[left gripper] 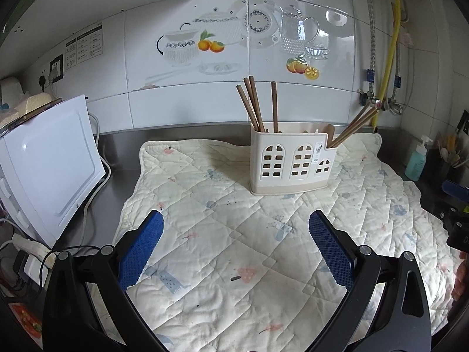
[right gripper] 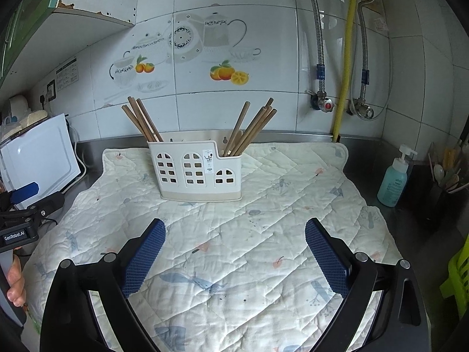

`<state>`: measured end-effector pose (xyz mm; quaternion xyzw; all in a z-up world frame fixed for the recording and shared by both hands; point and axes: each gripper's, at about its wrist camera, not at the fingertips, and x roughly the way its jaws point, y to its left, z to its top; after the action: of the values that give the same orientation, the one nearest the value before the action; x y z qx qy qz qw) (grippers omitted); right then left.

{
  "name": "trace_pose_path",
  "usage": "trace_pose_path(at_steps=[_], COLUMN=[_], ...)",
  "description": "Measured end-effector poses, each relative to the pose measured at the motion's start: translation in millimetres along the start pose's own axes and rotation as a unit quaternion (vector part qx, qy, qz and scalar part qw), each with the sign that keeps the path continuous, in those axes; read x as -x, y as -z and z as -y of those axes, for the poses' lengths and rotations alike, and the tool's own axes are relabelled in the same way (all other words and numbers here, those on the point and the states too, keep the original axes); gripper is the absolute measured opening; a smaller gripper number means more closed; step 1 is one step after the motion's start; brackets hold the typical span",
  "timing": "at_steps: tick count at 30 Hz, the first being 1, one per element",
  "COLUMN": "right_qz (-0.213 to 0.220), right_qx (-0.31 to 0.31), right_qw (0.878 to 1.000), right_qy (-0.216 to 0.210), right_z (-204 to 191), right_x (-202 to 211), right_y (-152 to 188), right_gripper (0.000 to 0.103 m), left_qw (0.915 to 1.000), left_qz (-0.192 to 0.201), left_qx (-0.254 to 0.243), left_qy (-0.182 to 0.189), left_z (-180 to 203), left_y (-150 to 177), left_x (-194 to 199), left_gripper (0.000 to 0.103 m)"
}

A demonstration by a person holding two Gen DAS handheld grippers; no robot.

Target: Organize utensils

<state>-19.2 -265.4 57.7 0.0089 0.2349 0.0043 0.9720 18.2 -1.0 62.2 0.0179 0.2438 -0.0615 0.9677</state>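
Two bunches of chopsticks [right gripper: 255,129] stand tilted in the holder [right gripper: 199,171] on the quilted mat [right gripper: 263,234] straight ahead of your right gripper [right gripper: 234,259], and ahead-right of your left gripper [left gripper: 236,250], both with fingers spread wide and empty, well short of it.

chopsticks [right gripper: 146,123]: about 9; utensil holder [right gripper: 199,170]: 1; soap bottle [right gripper: 392,179]: 1
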Motion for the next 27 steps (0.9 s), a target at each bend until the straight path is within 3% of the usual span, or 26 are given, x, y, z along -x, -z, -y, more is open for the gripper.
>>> trace_pose_path(at_steps=[27], right_qz=[-0.006], right_qx=[-0.006], right_qw=[1.000], right_qy=[-0.004], right_z=[0.6], right_x=[-1.7], right_y=[4.4], right_gripper=[0.093], left_qw=[1.0000], left_qz=[-0.006], left_qx=[-0.006], left_qy=[-0.002], left_z=[8.5], left_y=[0.6], left_x=[-1.7], left_gripper=[0.098])
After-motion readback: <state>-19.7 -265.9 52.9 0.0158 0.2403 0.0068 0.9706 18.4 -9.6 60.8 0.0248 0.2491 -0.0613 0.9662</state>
